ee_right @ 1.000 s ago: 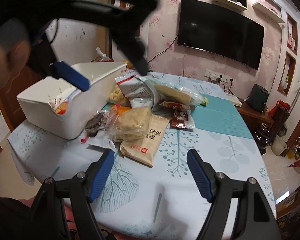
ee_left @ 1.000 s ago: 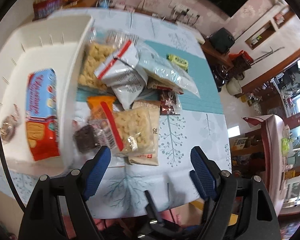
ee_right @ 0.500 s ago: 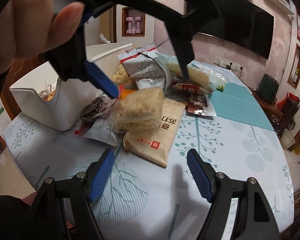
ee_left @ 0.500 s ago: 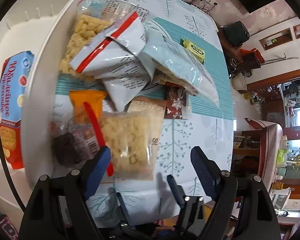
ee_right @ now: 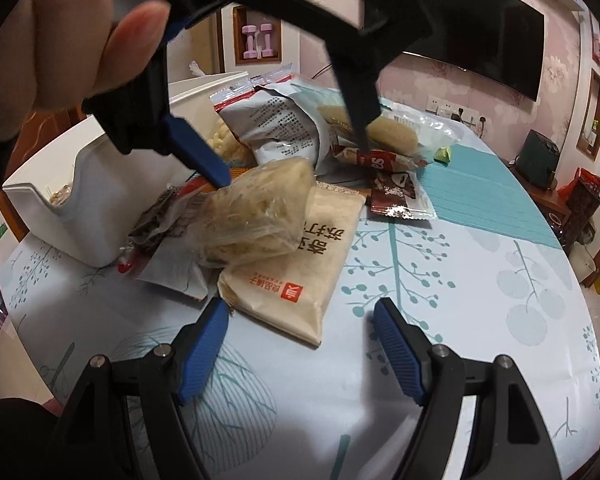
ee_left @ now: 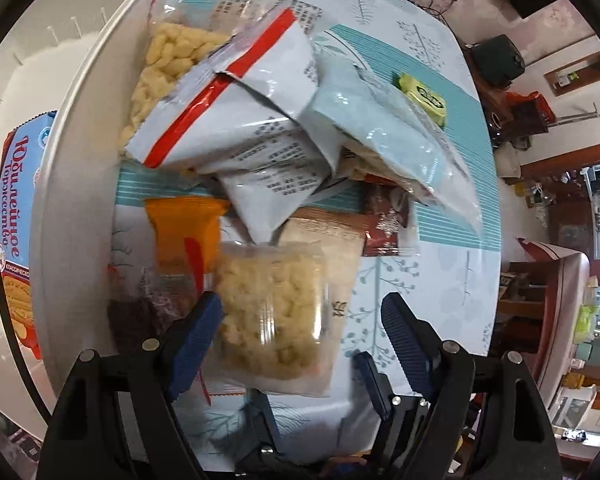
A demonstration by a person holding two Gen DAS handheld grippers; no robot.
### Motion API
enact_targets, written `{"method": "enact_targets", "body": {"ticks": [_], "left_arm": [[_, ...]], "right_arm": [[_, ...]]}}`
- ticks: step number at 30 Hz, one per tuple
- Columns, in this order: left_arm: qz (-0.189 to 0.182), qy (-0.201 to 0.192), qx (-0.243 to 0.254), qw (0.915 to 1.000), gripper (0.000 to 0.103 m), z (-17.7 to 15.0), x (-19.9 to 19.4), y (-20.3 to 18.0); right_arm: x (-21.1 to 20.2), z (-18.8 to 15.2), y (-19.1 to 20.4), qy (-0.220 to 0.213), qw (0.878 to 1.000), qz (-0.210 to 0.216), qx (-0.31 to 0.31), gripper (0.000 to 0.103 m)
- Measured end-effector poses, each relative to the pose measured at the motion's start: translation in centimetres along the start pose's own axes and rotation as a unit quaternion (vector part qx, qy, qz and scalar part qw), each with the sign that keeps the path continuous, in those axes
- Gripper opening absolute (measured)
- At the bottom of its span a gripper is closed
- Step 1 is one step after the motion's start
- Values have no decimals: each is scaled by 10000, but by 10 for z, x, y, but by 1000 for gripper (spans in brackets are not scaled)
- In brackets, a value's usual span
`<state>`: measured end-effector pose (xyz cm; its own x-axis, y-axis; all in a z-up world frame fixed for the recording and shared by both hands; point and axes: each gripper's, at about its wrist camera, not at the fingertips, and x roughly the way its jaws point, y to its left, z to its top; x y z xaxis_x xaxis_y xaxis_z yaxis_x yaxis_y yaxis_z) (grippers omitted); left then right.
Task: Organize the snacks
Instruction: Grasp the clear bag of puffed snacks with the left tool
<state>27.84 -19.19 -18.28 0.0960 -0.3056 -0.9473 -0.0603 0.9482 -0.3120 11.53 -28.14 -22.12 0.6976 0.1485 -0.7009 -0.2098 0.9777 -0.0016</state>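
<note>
Puffed-snack bag [ee_left: 274,312] | atop the pile near the table's [ee_right: 480,280] front edge, beside white bin [ee_right: 92,216] | my left gripper [ee_left: 300,320] gapes around it, right gripper [ee_right: 300,320] released, empty | risk: slick film slips, pile shifts.

One white bin [ee_left: 80,128] stands on one table [ee_right: 460,300], with one blue biscuit packet [ee_left: 18,200] showing inside it. The pile beside it holds two clear bags of pale puffs [ee_left: 276,312], two grey printed bags [ee_left: 260,120], one beige packet [ee_right: 300,272], one orange packet [ee_left: 184,228], one small green packet [ee_left: 424,98] and one brown wrapper [ee_right: 396,196]. Two grippers [ee_right: 300,320] are in view; other wrappers are too buried to count.
</note>
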Motion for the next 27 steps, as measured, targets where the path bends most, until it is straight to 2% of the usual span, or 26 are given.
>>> {"method": "enact_targets", "body": {"ticks": [6, 10, 14, 18, 22, 24, 27], "left_arm": [[327, -24, 189, 9993, 81, -3, 3, -1], [415, -19, 242, 9988, 81, -2, 7, -3], [679, 6, 536, 9963, 81, 0, 16, -11], [734, -62, 578, 9956, 81, 2, 20, -12], [966, -254, 583, 9933, 65, 2, 19, -12], [908, -288, 557, 9939, 62, 3, 19, -11], [839, -331, 552, 9944, 59, 4, 17, -8]], "right_arm": [[3, 3, 0, 10, 10000, 84, -5, 76], [7, 7, -1, 39, 9999, 123, 7, 76], [11, 11, -2, 77, 9998, 185, 57, 76], [13, 14, -4, 54, 9995, 284, 135, 76], [15, 15, -7, 39, 9992, 337, 191, 75], [15, 16, -8, 31, 9992, 328, 214, 71], [16, 16, -14, 9, 9992, 283, 275, 54]]}}
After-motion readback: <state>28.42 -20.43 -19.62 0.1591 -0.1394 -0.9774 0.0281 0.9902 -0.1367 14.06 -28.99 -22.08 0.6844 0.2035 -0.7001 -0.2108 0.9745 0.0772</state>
